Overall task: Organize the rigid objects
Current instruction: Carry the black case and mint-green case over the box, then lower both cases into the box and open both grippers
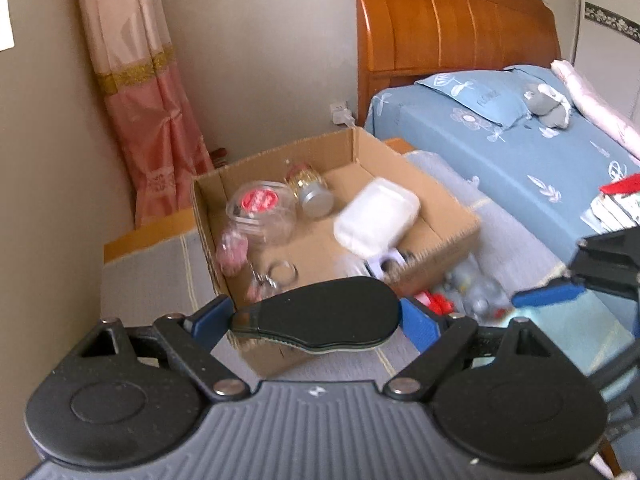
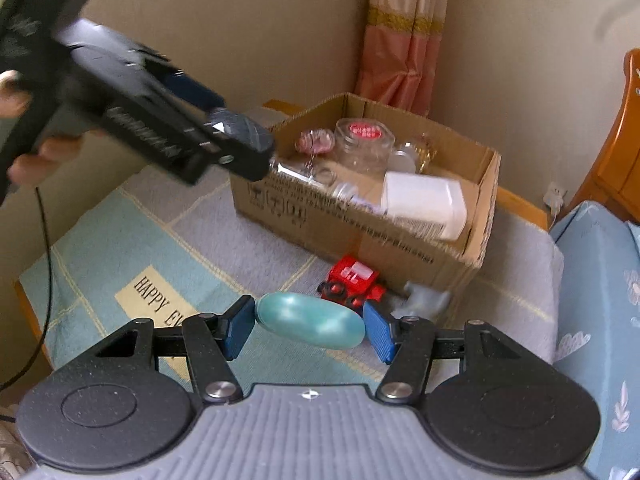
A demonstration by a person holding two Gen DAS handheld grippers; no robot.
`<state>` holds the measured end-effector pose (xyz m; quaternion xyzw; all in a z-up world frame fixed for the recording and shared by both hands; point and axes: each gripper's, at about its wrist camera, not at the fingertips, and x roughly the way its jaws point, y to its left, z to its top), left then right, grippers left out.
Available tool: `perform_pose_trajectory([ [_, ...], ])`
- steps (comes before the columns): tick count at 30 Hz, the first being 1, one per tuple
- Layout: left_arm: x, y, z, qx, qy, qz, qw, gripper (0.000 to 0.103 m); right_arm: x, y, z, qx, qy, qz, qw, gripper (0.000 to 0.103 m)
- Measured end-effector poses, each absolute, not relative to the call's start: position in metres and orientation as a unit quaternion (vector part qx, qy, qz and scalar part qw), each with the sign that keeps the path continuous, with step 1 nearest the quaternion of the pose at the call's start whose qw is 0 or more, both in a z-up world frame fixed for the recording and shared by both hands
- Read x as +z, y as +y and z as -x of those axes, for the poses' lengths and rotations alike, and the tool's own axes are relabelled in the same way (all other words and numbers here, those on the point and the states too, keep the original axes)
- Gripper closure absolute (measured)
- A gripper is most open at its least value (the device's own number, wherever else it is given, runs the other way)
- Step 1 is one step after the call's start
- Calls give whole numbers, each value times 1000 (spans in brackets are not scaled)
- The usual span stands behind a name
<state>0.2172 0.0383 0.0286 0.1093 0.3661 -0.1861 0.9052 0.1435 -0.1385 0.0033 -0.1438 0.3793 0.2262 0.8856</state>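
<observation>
1. Left wrist view: my left tongs (image 1: 316,320) grip a flat black oval object (image 1: 320,312), its ends pressed against the blue pads (image 1: 420,322); what it is I cannot tell.
2. Just past it stands an open cardboard box (image 1: 436,236) on a cloth-covered worktop (image 1: 152,276), holding a clear jar with a red label (image 1: 260,210), a white plastic container (image 1: 376,216) and other glassware.
3. Right wrist view: my right tongs (image 2: 310,326) are clamped on a teal egg-shaped object (image 2: 310,324), held above the cloth.
4. A red toy vehicle (image 2: 354,280) lies on the cloth just in front of the box, with a pale figurine (image 2: 424,300) beside it.
5. A hand (image 2: 44,152) carries the left tongs at upper left, near the box's edge.
6. A bed (image 1: 520,152) with a blue cover sits beside the worktop.
</observation>
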Motion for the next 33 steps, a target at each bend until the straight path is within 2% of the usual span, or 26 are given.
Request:
perform_pose_trajectory([
  [11,20,24,-283,-150,353,-97,918,14,29,-147,-173,215,359,150,896,38],
  [16,9,25,-294,-130,364,-82,919,4,30,-149,-181,215,360,144,896,38],
  [33,-2,58,-226,-132,382,-82,911,4,39,-154,-226,194,368,140,898,38],
])
